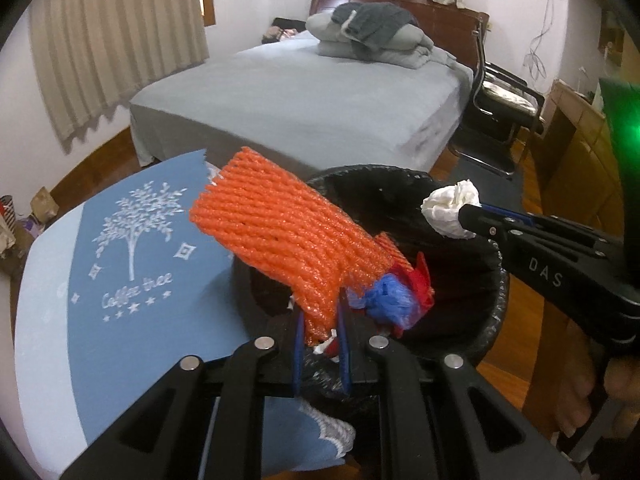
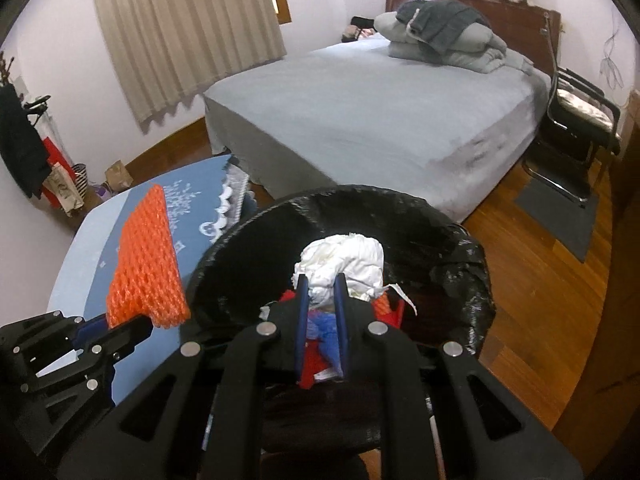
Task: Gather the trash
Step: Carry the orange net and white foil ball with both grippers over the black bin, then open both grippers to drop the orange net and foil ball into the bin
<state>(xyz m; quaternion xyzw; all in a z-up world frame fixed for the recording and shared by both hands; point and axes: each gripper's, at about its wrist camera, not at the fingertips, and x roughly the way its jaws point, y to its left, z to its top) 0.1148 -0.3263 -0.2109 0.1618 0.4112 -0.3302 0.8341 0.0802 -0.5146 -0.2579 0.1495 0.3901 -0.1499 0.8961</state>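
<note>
Left wrist view: left gripper [image 1: 322, 320] pinches one end of an orange foam net [image 1: 280, 236], held over the near rim of the black-lined bin [image 1: 490, 320], presumably for dropping. Red and blue scraps [image 1: 394, 298] already lie inside.

Right wrist view: right gripper [image 2: 322, 294] clamps a crumpled white tissue [image 2: 344, 258] above the bin's mouth, likewise poised for release. Blue tablecloth [image 2: 80, 268] lies beside the bin.
</note>
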